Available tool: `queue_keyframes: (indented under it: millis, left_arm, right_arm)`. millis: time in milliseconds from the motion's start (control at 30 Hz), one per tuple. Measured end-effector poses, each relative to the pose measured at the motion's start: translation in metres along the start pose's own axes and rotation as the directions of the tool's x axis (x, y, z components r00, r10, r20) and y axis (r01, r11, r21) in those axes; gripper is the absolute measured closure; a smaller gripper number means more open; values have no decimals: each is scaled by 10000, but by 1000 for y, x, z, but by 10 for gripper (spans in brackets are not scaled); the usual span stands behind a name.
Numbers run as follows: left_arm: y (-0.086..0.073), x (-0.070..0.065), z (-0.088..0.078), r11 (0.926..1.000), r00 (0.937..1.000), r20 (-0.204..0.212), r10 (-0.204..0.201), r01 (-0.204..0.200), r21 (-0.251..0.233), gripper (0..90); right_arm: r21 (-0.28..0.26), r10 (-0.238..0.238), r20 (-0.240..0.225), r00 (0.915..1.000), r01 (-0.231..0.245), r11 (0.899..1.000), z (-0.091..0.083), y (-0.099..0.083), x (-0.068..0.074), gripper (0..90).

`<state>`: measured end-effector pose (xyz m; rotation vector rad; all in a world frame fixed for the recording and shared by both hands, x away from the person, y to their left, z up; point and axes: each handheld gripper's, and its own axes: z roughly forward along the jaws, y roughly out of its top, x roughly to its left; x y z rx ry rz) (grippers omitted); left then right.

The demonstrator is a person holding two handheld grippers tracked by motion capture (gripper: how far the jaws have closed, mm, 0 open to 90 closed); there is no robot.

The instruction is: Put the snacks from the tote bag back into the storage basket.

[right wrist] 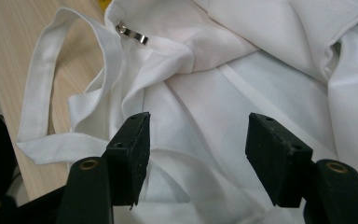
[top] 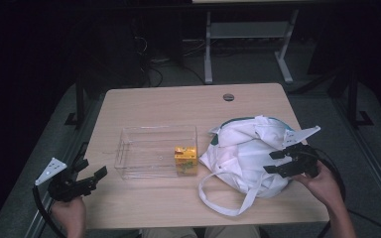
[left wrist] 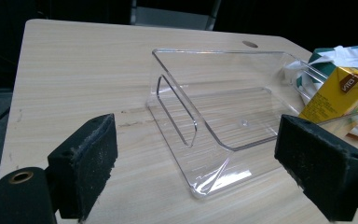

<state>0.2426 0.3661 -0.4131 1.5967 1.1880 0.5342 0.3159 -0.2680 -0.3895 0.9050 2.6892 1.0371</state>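
Note:
A clear plastic bin (top: 149,151) (left wrist: 223,116) stands in the middle of the table, with a yellow juice carton (top: 185,159) (left wrist: 340,91) at its right end. To its right lies a crumpled white cloth bag (top: 250,151) (right wrist: 242,70) with a long strap (top: 218,196) (right wrist: 42,84) and a metal zipper pull (right wrist: 133,35). My left gripper (top: 90,171) (left wrist: 196,168) hovers open near the table's front left, jaws pointed at the bin. My right gripper (top: 276,162) (right wrist: 198,149) is open over the bag's right side, nothing between its jaws.
The wooden table (top: 178,104) has a round cable hole (top: 228,97) near its far edge. Bare tabletop lies behind and in front of the bin. Beyond the table, white desk legs (top: 208,49) stand on a dark floor.

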Motion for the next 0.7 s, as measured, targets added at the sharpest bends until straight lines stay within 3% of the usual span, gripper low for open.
queue_keyframes:
  millis: [500,700]
  left_arm:
    - [0,0,1,10000,10000,40,29,-29,11,125]
    - [0,1,1,10000,10000,24,24,-24,-10,125]
  right_arm:
    - [-56,139,187,9997,-138,9999,-2,-7,2,380]
    - [-115,-67,215,9997,69,9999,0,-6,4,373]
